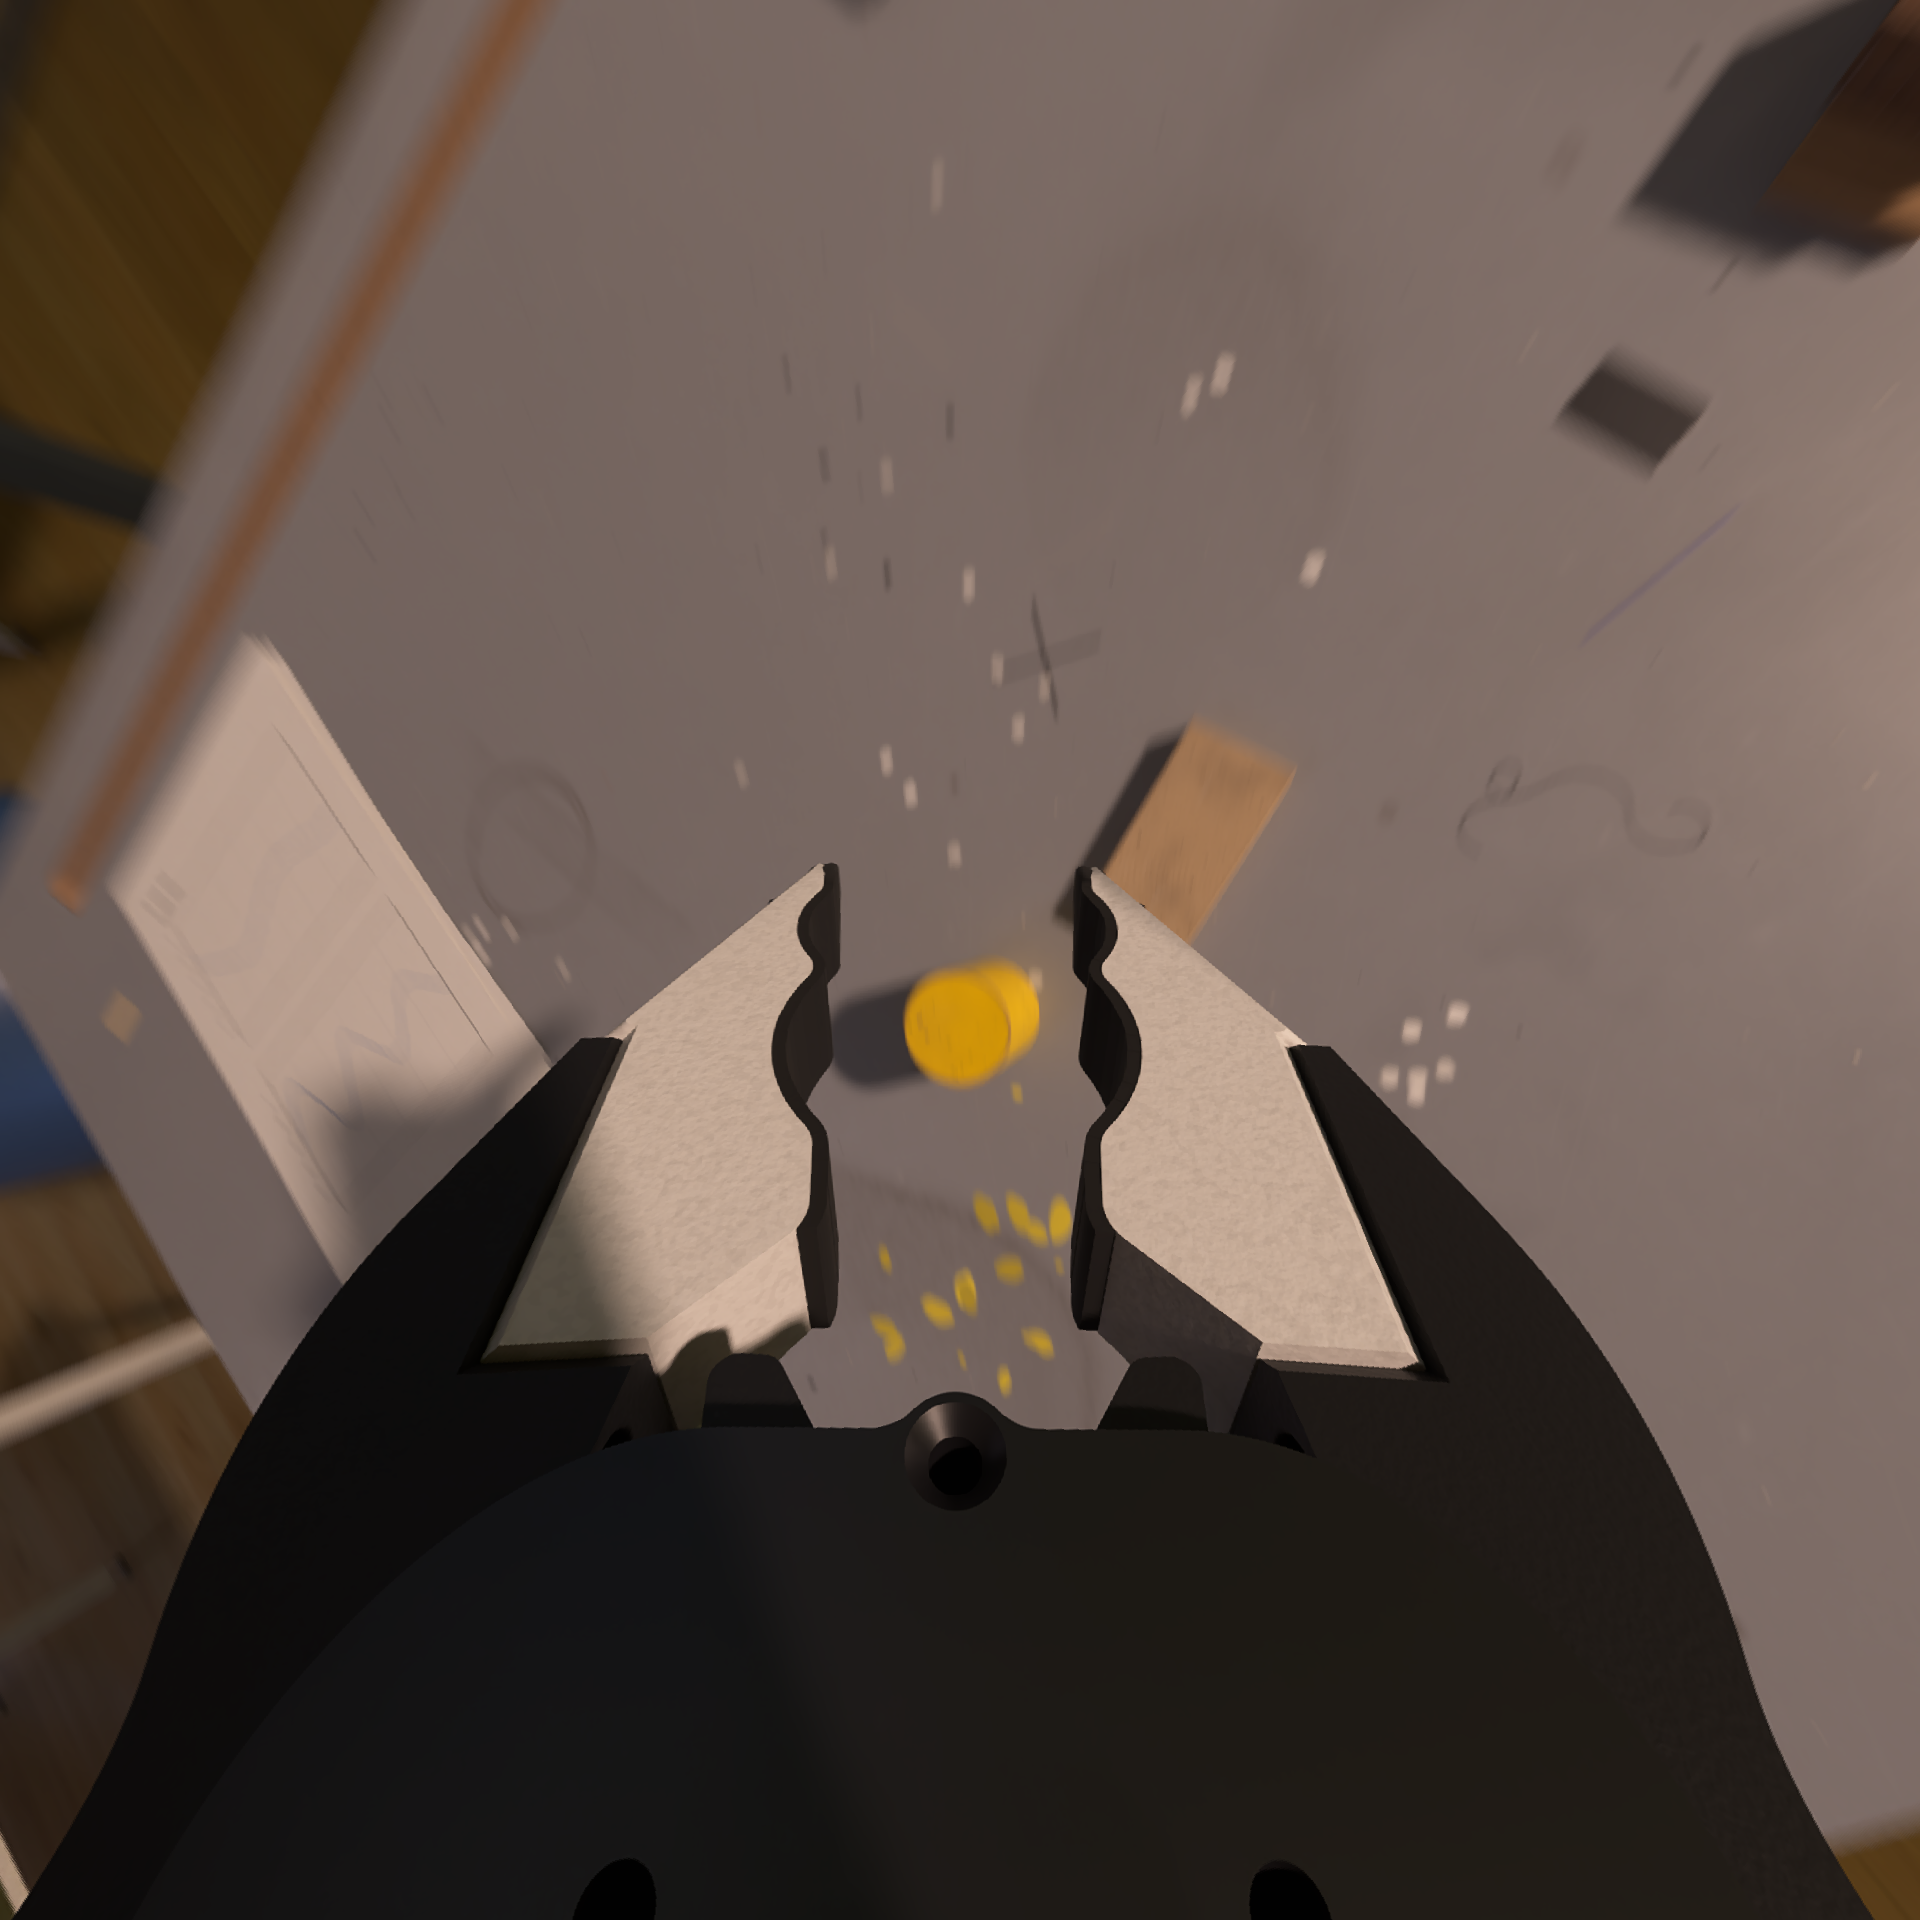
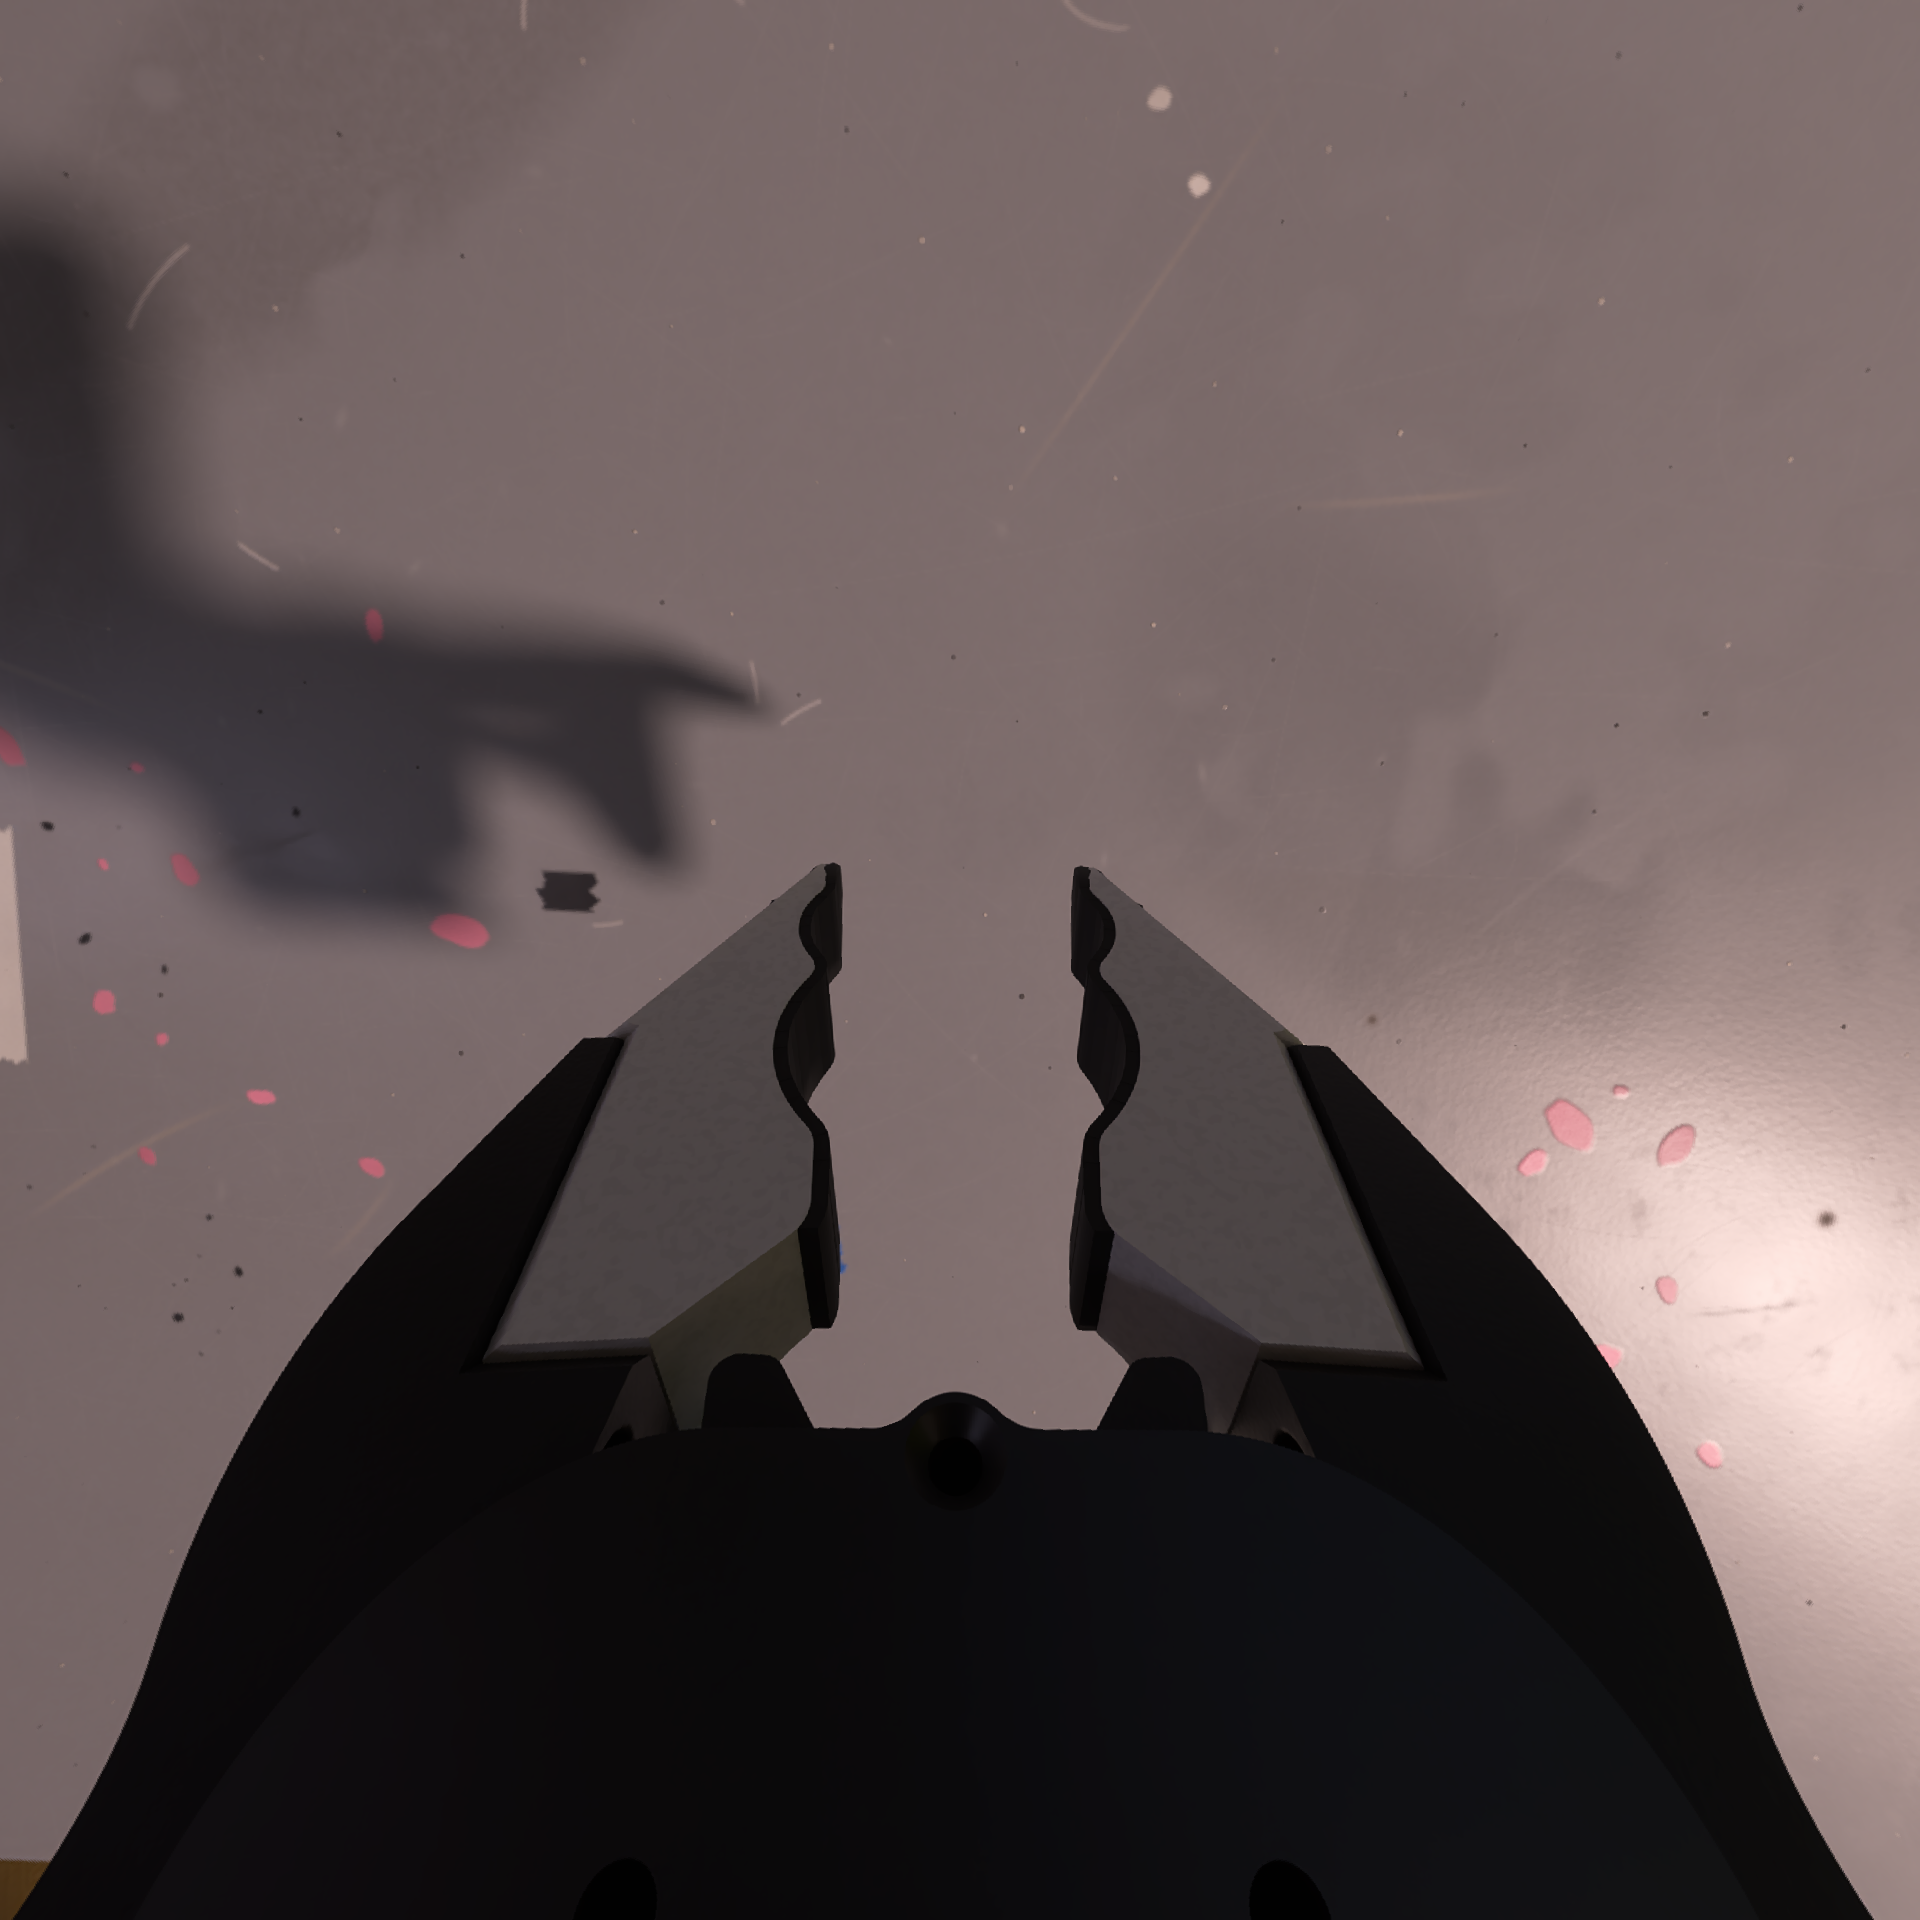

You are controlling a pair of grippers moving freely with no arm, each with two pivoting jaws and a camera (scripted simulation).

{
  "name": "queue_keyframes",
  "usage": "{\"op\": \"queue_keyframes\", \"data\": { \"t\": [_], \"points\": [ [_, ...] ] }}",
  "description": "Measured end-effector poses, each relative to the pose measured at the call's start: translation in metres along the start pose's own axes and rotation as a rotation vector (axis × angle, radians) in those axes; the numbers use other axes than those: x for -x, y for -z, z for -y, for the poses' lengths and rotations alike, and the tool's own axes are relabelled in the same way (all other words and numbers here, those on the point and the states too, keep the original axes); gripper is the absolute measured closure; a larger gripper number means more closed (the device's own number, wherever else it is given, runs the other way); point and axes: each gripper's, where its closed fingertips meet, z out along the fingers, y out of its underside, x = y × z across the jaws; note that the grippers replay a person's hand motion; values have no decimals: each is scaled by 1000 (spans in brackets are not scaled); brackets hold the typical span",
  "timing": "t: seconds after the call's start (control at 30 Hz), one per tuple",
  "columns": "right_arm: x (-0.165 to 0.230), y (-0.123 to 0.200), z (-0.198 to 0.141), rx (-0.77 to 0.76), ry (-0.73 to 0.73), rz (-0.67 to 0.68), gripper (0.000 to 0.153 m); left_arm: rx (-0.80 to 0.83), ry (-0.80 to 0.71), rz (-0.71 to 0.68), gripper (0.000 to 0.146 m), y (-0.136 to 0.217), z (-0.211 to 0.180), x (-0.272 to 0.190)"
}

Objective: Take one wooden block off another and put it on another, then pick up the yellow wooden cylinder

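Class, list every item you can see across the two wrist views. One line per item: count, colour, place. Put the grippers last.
yellow wooden cylinder: 1, yellow, on the table seen between the left gripper's fingers.
wooden block: 1, light brown, lying flat on the table beyond and right of the cylinder.
dark-sided block: 1, brown with a dark side, top right corner, blurred and cut off.
sheet of paper: 1, white, at the table's left edge.
table: 1, grey, flecked with white, yellow and pink paint spots.
left gripper: 1, black with pale fingers, open, above the cylinder.
right gripper: 1, black with grey fingers, open, over bare table.
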Motion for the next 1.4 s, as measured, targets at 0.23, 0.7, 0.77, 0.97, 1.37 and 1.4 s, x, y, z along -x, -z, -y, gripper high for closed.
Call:
{"op": "queue_keyframes", "data": {
  "t": [0.23, 0.7, 0.77, 0.97, 1.37, 1.4],
  "points": [
    [-5, -3, -7, 32, -11, -10, 109, 357, 312, -362, 102, -47, -78, -18],
    [2, -9, -13, 88, 19, 14, 109, 568, 225, -230, 93, -86, -110, -3],
    [2, -9, -14, 87, 18, 19, 109, 608, 190, -208, 94, -89, -115, -4],
    [0, -9, -16, 90, 10, 29, 109, 624, 161, -174, 103, -94, -117, 2],
    [1, -14, -22, 131, 22, 29, 109, -3, 113, 6, 103, -5, 0, 16],
    [1, -14, -22, 134, 23, 30, 109, -97, 98, -14, 103, 7, 22, 5]
  ]
}}
